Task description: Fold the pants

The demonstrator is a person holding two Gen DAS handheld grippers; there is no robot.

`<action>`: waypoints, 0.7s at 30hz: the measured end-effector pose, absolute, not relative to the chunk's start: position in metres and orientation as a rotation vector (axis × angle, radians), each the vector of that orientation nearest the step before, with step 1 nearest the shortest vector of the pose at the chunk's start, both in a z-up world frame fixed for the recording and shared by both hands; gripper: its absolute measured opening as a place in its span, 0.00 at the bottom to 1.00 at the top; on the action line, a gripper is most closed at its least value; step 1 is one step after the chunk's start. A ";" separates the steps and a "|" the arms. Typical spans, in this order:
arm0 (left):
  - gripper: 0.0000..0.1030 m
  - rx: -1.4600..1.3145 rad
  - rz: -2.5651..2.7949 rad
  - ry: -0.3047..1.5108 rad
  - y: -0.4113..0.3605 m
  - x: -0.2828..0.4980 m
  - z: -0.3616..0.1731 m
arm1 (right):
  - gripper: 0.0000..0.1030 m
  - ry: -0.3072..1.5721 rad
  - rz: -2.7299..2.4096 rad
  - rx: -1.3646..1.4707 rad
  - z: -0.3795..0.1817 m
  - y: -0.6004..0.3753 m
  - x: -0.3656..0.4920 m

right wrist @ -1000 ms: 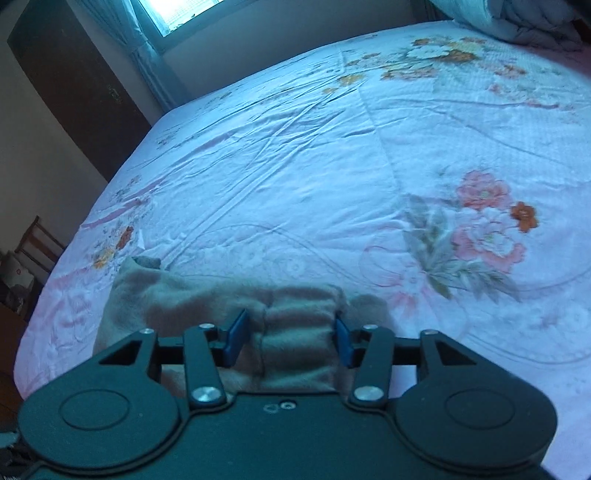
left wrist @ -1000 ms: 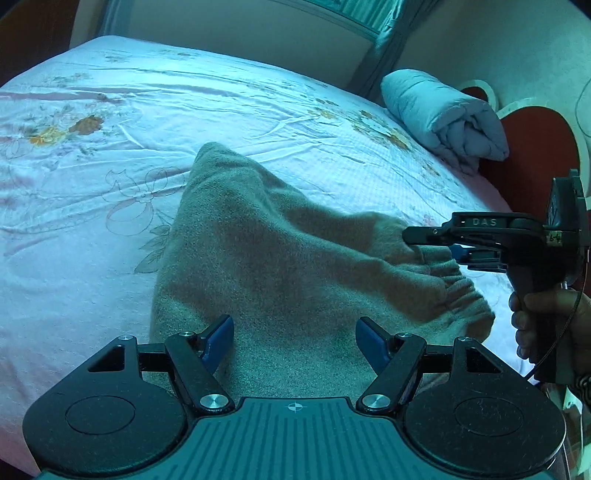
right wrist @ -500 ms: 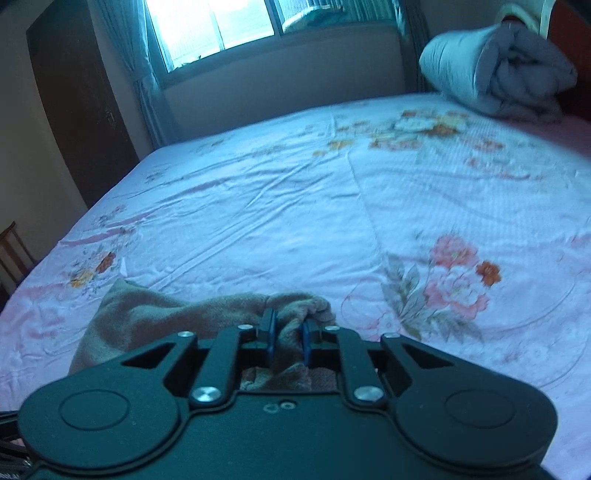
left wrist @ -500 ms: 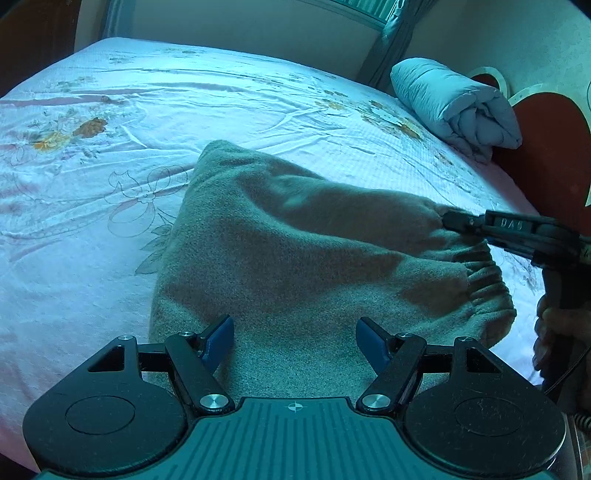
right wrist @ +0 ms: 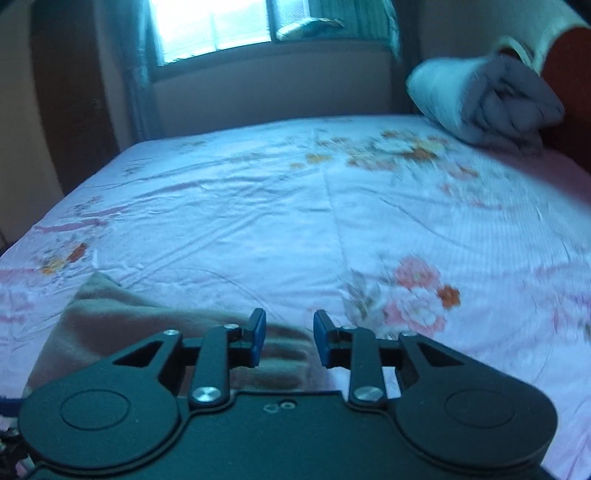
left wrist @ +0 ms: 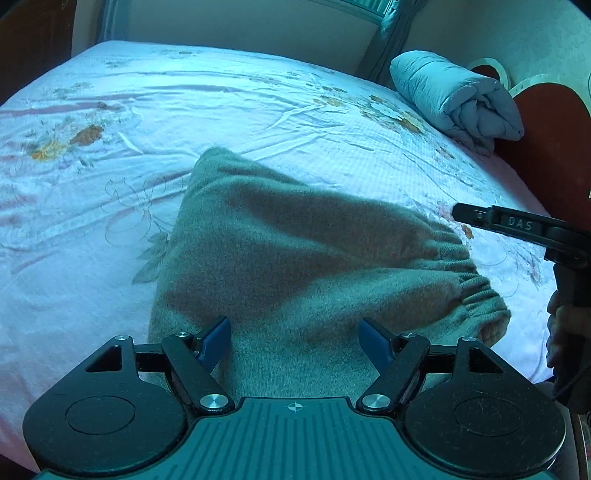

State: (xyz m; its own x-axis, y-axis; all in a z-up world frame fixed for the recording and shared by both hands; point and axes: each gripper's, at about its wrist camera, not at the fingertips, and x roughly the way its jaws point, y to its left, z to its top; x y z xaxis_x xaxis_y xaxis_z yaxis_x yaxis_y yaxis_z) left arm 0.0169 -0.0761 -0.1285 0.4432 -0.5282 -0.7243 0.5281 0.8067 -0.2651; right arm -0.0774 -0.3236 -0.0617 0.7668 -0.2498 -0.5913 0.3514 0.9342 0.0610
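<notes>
Both tongs stand apart from the cloth, gripping nothing. Left tongs [left wrist: 294,341]: blue pads spread wide, low over the near part of the pants [left wrist: 295,258], which run between and ahead of them. Right tongs [right wrist: 284,339]: pads parted to a moderate gap with nothing between; the waistband end of the pants [right wrist: 155,328] lies just beneath and to their left. From the left camera the right tongs [left wrist: 460,213] hover just past the gathered elastic waistband [left wrist: 469,280], seemingly clear of it, held by the right hand [left wrist: 563,332] at the frame edge.

Pants: thick grey-brown fleece, lying on the bed [left wrist: 110,184] as a broad, stubby shape, apparently already doubled; exact layers not readable. Upper surface humps rather than lying flat.

Beyond the tongs: floral sheet, wrinkled. Rolled quilt [left wrist: 458,96] far ahead-right by the red headboard [left wrist: 546,140]. Window [right wrist: 214,26] past the far edge of the bed.

Risks, as judged:
- Fleece is bulky and springy; a released fold may lift or creep open.
- Next pinch could catch only the top layer, so the layers shear and the edges go askew.
- Pads dragging low may snag the loose sheet and pull it up with the pants.
- Right camera is blurred; a grasp aimed from that view alone could miss the waistband edge.
</notes>
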 end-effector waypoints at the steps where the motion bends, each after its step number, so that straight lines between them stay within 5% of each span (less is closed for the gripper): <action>1: 0.74 0.004 -0.657 0.892 -0.076 0.017 -0.126 | 0.20 0.616 -0.307 0.151 -0.059 -0.316 -0.075; 11: 0.74 -0.005 -0.643 0.829 -0.086 0.083 -0.103 | 0.16 0.678 -0.064 0.121 -0.064 -0.252 -0.024; 20: 0.74 0.031 -0.517 0.902 -0.118 0.156 -0.152 | 0.10 0.764 -0.186 0.125 -0.097 -0.273 -0.011; 21: 0.74 0.001 -0.507 0.940 -0.116 0.163 -0.162 | 0.03 0.779 -0.201 0.138 -0.103 -0.281 -0.012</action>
